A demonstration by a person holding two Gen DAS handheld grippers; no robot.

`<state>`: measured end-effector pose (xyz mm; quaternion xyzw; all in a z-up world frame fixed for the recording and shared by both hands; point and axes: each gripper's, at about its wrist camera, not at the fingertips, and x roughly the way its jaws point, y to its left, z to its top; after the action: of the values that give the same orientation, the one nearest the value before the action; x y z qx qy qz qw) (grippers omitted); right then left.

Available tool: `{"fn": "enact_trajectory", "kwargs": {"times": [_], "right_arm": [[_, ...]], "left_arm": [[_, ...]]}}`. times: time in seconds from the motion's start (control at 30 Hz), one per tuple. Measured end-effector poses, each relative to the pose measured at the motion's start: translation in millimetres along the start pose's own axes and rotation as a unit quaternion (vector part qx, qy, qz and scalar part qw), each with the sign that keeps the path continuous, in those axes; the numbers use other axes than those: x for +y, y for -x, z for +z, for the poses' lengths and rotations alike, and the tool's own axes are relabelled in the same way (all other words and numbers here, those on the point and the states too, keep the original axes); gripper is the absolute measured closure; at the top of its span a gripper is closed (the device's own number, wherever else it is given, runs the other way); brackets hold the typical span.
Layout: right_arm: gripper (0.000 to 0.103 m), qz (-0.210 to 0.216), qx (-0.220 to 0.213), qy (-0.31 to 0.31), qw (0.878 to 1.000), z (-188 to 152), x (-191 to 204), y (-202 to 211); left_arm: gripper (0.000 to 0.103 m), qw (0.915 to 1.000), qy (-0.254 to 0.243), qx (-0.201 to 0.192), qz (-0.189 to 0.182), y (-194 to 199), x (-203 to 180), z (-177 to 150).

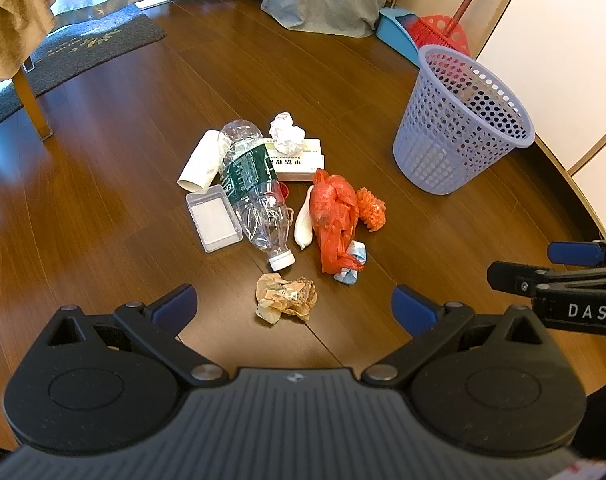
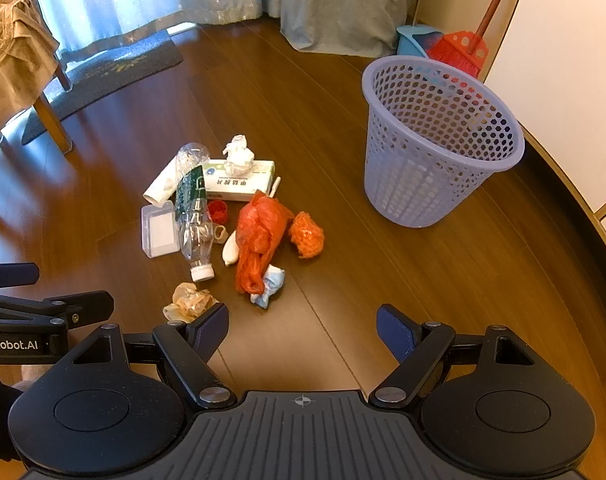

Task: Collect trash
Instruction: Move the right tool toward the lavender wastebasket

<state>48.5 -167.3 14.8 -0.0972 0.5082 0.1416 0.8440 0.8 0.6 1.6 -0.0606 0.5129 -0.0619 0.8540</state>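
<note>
Dark wooden floor point(image 1: 103, 200) held the litter beside the lavender basket point(image 1: 463, 128); both the left gripper point(image 1: 293, 308) and right gripper point(image 2: 303, 330) hovered wide open and empty over the crumpled brown paper point(image 1: 285, 297) (light, soft, best pinched across its bulk).

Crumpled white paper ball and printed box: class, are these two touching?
Touching. In the left wrist view the white paper ball sits on top of the printed box, overlapping its upper face with no floor between.
</note>
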Motion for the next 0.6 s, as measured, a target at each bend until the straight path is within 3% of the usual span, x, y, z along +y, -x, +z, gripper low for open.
{"fn": "enact_trajectory", "kwargs": {"times": [0.37, 0.6], "right_arm": [[0.024, 0.019, -0.007, 0.021, 1.0, 9.0, 2.7, 6.8], [0.024, 0.014, -0.018, 0.071, 0.997, 19.4, -0.1, 13.2]], "left_arm": [[0.002, 0.9995, -0.017, -0.022, -0.012, 15.0, 10.0, 23.8], [0.002, 0.9973, -0.063, -0.03, -0.023, 22.3, 5.0, 36.6]]}}
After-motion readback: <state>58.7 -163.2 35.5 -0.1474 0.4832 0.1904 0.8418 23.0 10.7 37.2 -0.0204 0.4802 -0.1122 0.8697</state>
